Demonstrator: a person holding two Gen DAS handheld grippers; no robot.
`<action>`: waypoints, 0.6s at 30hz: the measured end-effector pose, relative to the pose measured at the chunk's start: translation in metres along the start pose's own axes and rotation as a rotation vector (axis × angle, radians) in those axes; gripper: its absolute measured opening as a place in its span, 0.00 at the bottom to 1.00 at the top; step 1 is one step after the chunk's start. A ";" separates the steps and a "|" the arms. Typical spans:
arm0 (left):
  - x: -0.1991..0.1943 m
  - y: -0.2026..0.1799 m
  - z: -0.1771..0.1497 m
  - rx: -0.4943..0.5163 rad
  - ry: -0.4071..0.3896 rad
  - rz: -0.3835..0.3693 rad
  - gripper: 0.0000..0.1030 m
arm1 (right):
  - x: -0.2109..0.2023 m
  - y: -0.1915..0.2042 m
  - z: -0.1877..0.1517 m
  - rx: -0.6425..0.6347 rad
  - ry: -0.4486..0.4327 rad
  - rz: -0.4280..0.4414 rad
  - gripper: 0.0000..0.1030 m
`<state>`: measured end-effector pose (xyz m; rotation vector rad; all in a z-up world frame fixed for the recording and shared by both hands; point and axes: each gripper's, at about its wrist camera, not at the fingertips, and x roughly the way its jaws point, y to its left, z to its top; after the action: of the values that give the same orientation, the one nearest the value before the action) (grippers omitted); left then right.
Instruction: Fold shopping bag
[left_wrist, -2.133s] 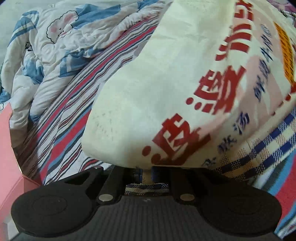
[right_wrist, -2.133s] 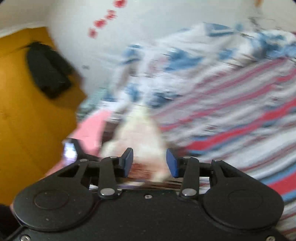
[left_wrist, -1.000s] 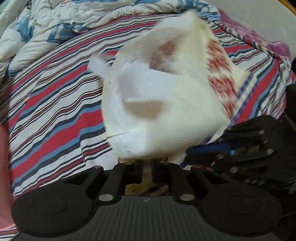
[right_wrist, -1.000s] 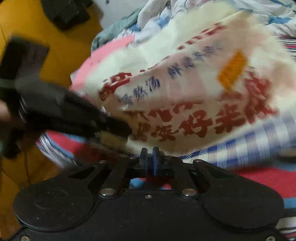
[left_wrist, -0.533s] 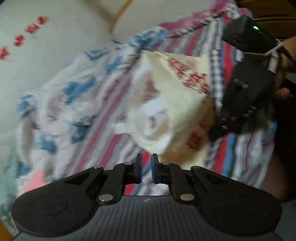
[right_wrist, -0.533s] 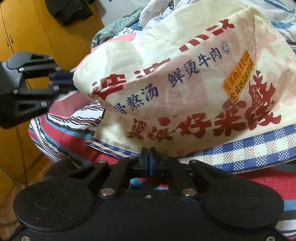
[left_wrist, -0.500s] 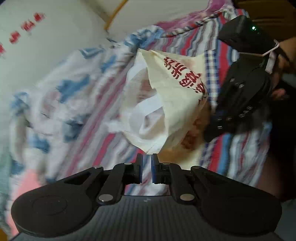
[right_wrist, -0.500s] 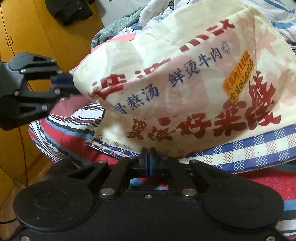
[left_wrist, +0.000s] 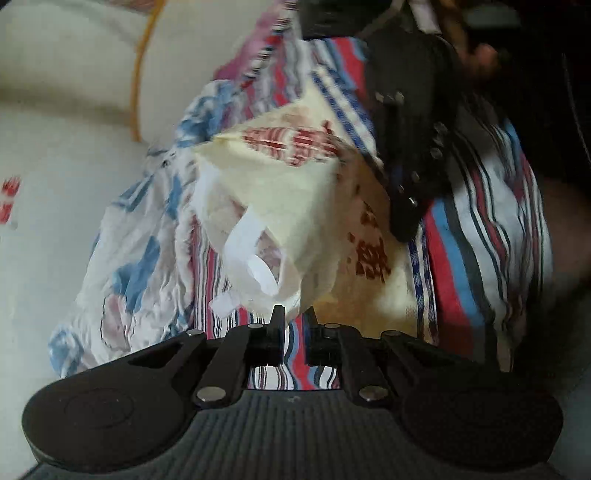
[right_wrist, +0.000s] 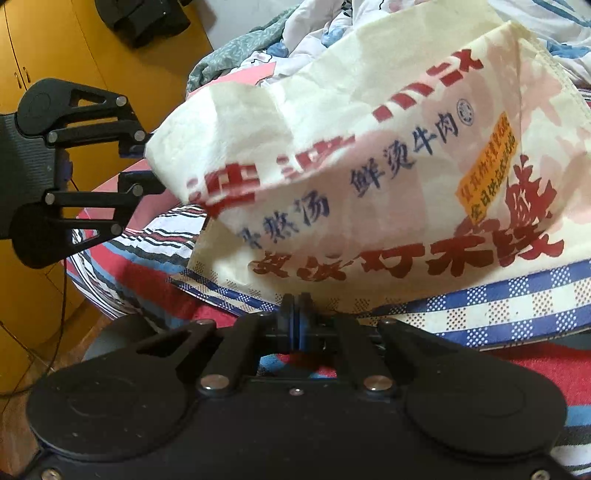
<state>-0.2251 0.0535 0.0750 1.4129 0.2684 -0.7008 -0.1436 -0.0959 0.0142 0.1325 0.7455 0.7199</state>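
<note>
The shopping bag (right_wrist: 369, 177) is cream with red and blue characters and a blue checked hem. It lies bulging on the striped bed sheet (right_wrist: 122, 273). My right gripper (right_wrist: 295, 306) is shut on the bag's lower hem. In the left wrist view the bag (left_wrist: 280, 192) lies ahead with its white handle (left_wrist: 251, 258) curled toward me. My left gripper (left_wrist: 293, 319) is open with a narrow gap, empty, just short of the bag's near corner. It also shows in the right wrist view (right_wrist: 147, 166), open at the bag's left corner.
A rumpled blue and white quilt (left_wrist: 133, 258) lies at the bed's far side. Yellow cupboard doors (right_wrist: 55, 48) stand left of the bed with a dark garment (right_wrist: 147, 18) hanging on them. A cable (right_wrist: 55, 314) hangs below the left gripper.
My left gripper has let go of the bag's corner and its jaws have parted a little. The corner has sagged. My right gripper stays shut on the hem.
</note>
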 end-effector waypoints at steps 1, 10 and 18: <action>-0.002 0.002 0.000 0.004 -0.009 -0.010 0.07 | 0.000 0.000 0.000 0.002 0.000 0.003 0.00; 0.004 0.007 0.003 0.029 -0.054 -0.102 0.08 | 0.001 0.000 -0.002 0.024 -0.006 0.015 0.00; 0.016 0.042 -0.006 -0.341 -0.072 -0.121 0.04 | -0.001 0.005 -0.006 0.002 -0.022 -0.003 0.00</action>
<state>-0.1863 0.0548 0.0984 1.0517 0.3991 -0.7635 -0.1507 -0.0936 0.0122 0.1404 0.7254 0.7142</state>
